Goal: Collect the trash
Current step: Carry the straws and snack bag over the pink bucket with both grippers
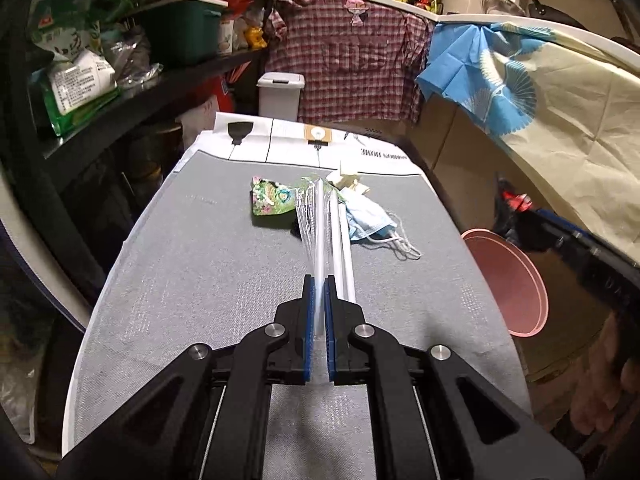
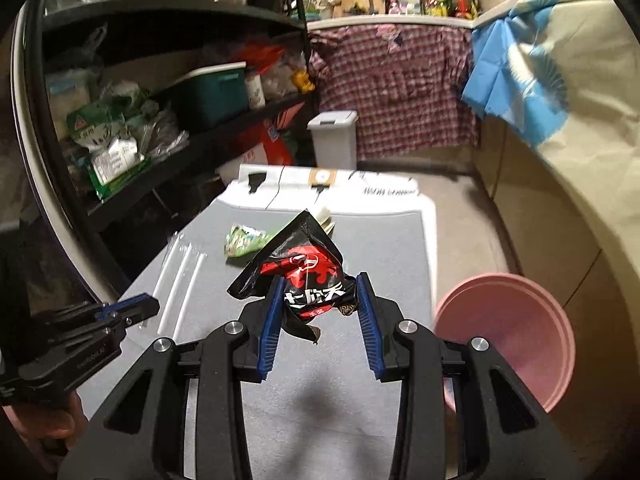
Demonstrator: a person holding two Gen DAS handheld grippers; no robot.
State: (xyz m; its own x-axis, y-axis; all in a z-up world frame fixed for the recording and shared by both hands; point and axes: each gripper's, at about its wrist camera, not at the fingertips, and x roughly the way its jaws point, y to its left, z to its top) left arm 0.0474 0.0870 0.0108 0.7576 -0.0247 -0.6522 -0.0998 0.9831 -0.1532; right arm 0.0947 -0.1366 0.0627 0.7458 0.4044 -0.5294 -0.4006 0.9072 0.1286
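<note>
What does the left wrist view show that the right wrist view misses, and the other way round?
Only the left wrist view shows the blue face mask and the left gripper clamping the clear straw packet. Only the right wrist view shows the black-and-red snack wrapper held between the right gripper fingers. Both show the green wrapper, the pink basin and the white lidded bin.

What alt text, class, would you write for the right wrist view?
The right gripper clamps a crumpled black-and-red snack wrapper above a grey padded table. A round pink plastic basin sits at right, with clear wrapped straws at left.
</note>
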